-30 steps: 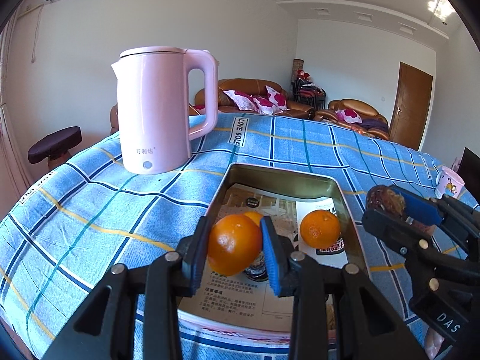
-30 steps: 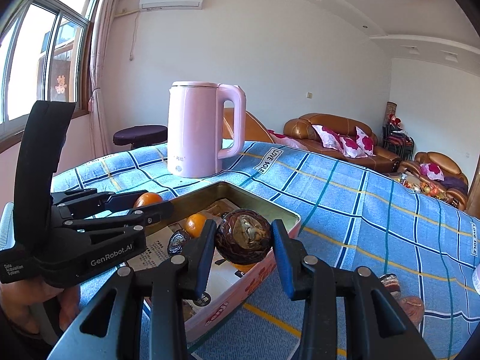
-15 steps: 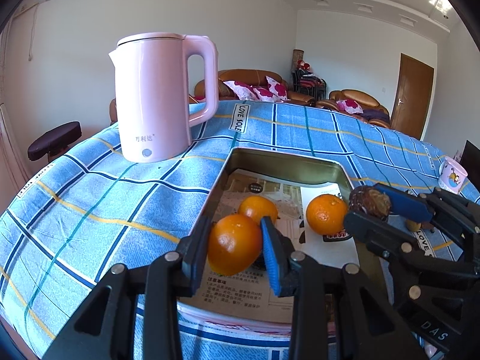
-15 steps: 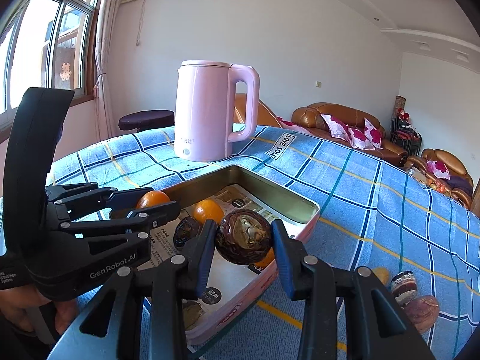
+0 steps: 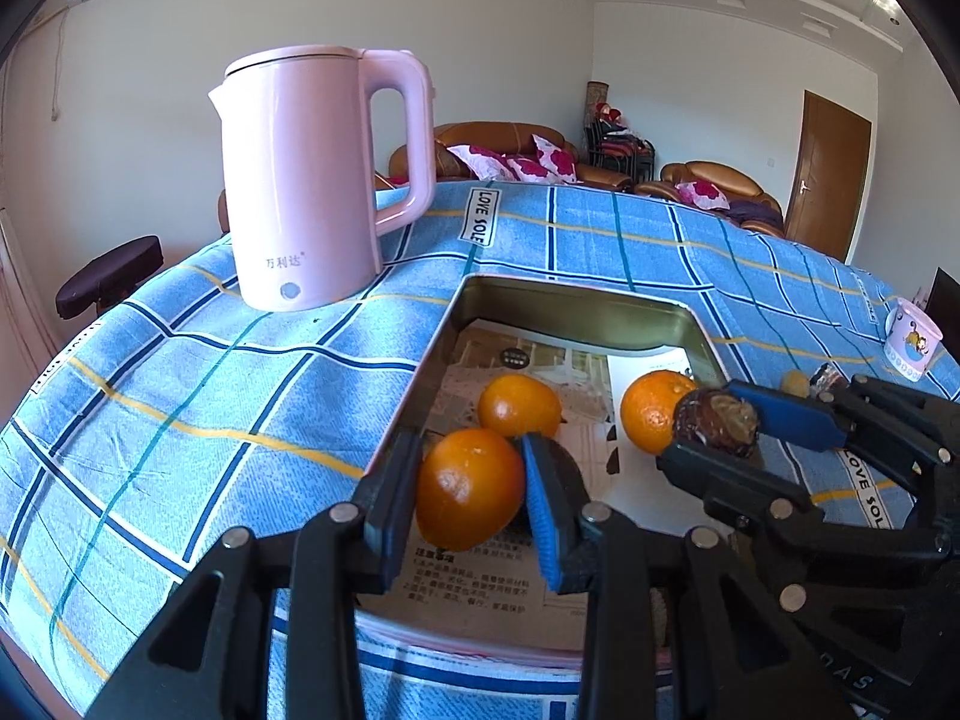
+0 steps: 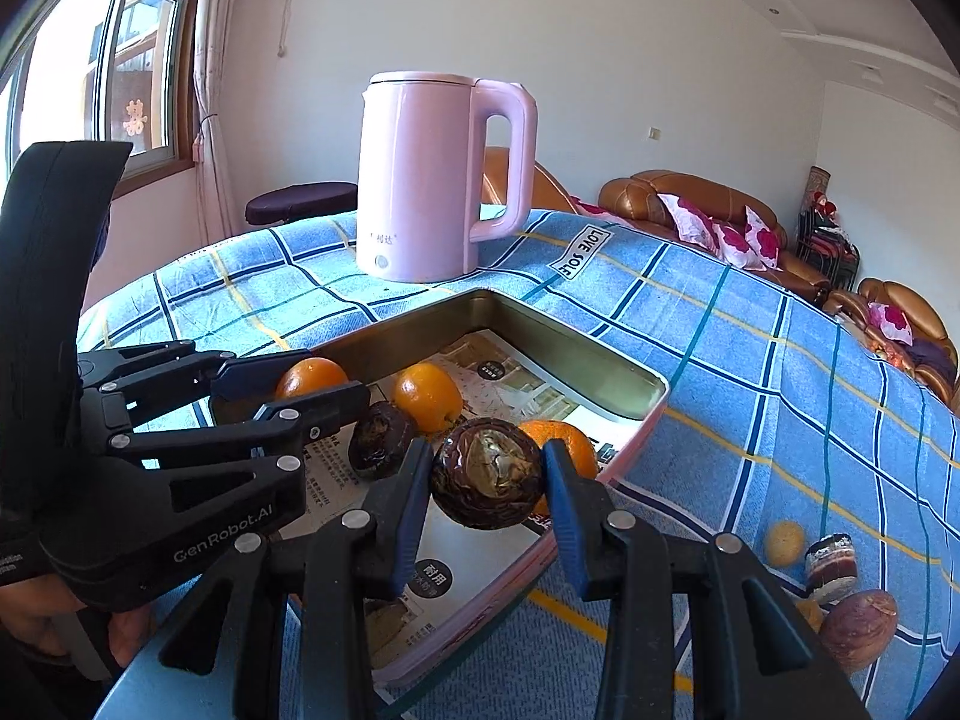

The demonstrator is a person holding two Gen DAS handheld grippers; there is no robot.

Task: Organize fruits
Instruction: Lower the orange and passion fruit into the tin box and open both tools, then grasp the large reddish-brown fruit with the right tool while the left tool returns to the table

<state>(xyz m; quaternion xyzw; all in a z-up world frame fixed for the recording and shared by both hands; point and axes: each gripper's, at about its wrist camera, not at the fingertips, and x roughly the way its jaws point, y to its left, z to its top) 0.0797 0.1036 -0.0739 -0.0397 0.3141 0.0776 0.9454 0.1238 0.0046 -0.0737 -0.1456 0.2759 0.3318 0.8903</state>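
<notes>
your left gripper (image 5: 471,489) is clamped on an orange (image 5: 469,487), held just above the paper lining of the tin tray (image 5: 576,306). your right gripper (image 6: 487,483) is clamped on a brown passion fruit (image 6: 487,480) over the tray's near right edge. two oranges (image 5: 519,405) and one dark fruit (image 6: 379,438) already lie in the tray; both held fruits remain to be released. another brown fruit (image 6: 858,630) and small items lie on the tablecloth (image 6: 750,390), outside the tray. compared with one second ago, both grippers have moved lower and further into the tray.
</notes>
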